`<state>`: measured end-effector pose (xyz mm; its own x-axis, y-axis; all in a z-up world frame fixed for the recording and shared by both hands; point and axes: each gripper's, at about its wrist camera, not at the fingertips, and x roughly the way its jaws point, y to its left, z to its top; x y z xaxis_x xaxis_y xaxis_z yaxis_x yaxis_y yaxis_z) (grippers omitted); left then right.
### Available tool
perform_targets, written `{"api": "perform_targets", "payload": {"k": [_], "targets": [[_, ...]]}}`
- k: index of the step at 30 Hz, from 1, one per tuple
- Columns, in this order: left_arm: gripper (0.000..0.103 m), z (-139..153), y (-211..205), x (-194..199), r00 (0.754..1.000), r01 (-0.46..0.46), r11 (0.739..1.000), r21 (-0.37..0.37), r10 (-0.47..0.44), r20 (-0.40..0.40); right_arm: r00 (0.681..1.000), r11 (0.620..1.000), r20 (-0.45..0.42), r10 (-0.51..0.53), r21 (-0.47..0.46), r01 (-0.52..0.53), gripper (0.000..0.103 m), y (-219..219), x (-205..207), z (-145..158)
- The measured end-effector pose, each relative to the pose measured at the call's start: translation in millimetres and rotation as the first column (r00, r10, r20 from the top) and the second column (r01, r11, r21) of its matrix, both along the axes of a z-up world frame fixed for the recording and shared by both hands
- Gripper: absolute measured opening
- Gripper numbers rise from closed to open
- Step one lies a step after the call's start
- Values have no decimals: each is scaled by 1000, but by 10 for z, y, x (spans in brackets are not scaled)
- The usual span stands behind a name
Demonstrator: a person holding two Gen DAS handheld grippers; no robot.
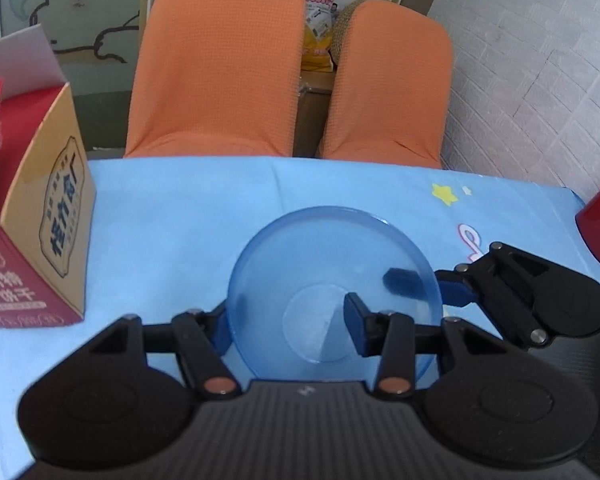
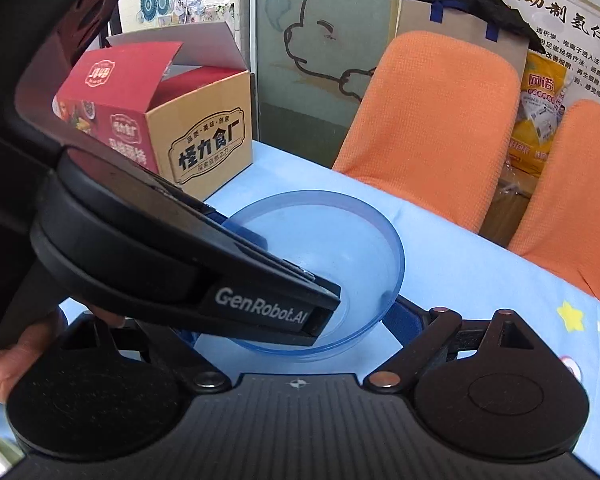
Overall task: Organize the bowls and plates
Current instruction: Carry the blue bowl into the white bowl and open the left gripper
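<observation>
Left wrist view: the translucent blue plastic bowl (image 1: pixel 332 280), round with a flat circular base, sits on the light blue tablecloth (image 1: pixel 172 220), a smooth fabric printed with a yellow star. The left gripper (image 1: pixel 288 324), matte black plastic with blue finger pads, straddles the near left wall of the bowl: one pad lies outside the rim, the other pad (image 1: pixel 356 324) stands inside over the base. The jaws are narrow and clamp the bowl wall.

The right gripper (image 1: pixel 428 284) enters from the right in the same view. One blue pad lies against the outside of the bowl's right rim and a dark pad shows through the wall inside, so its jaws are likewise closed on the bowl wall.

Right wrist view: the right gripper (image 2: pixel 292 320) shows only its right blue finger (image 2: pixel 404 316), pressed to the outer wall of the bowl (image 2: pixel 340 248). Its left finger is hidden behind the left gripper's black body (image 2: pixel 180 256), which crosses the frame and reaches into the bowl. A person's fingers (image 2: pixel 16 360) show at the lower left edge.

A red and tan cardboard box (image 1: pixel 40 216) with an open flap stands on the cloth to the left, well apart from the bowl. Two chairs with orange woven covers (image 1: pixel 220 64) stand behind the table.
</observation>
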<state>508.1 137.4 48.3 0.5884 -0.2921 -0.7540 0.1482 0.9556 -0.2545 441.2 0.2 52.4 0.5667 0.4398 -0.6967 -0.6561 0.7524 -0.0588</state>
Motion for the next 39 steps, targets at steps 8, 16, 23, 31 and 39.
{"api": "perform_targets", "payload": {"k": [8, 16, 23, 31, 39], "targets": [[45, 430, -561, -719, 997, 70, 997, -36, -69, 36, 999, 999, 16, -35, -21, 35, 79, -468, -647, 432], [45, 430, -1418, -1571, 979, 201, 979, -10, -201, 21, 988, 988, -1, -152, -9, 152, 79, -1186, -1503, 452], [45, 199, -1936, -2025, 959, 282, 959, 27, -281, -28, 972, 972, -44, -233, 28, 234, 79, -1631, -1983, 197], [49, 41, -2013, -2013, 960, 276, 961, 33, -273, -66, 967, 963, -36, -252, 85, 255, 79, -1802, -2097, -71], [67, 175, -1764, -2151, 961, 277, 961, -2, -277, -7, 948, 931, -39, -317, 176, 319, 79, -2209, -2453, -133]]}}
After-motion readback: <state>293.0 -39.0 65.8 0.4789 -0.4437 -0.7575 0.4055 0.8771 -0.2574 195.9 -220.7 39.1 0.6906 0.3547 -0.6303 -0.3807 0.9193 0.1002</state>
